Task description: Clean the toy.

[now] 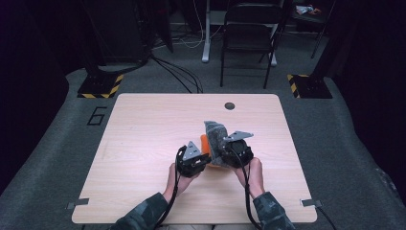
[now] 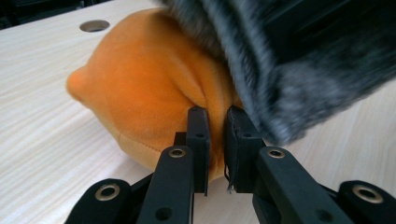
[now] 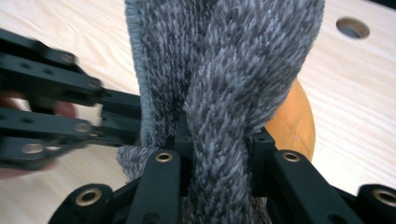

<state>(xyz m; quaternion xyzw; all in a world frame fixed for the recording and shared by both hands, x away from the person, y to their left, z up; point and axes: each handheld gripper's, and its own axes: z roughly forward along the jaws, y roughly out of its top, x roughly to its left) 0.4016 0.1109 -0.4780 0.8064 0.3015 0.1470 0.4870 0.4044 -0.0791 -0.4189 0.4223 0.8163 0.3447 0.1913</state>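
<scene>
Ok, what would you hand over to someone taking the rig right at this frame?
Left gripper: shut on a pinch of the orange plush toy, which rests on the table.
Right gripper: shut on the grey fuzzy sock, held up over the toy.
Done: both things are gripped, and the sock lies against the toy's top.
Left: whether the sock is going on or coming off cannot be told; keep both grips and work the sock along the toy.

Pale wooden table (image 1: pixel 143 143) with a round hole (image 1: pixel 230 106) far right, black folding chair (image 1: pixel 249 33) beyond, hazard-striped stand bases (image 1: pixel 100 86) far left and right
</scene>
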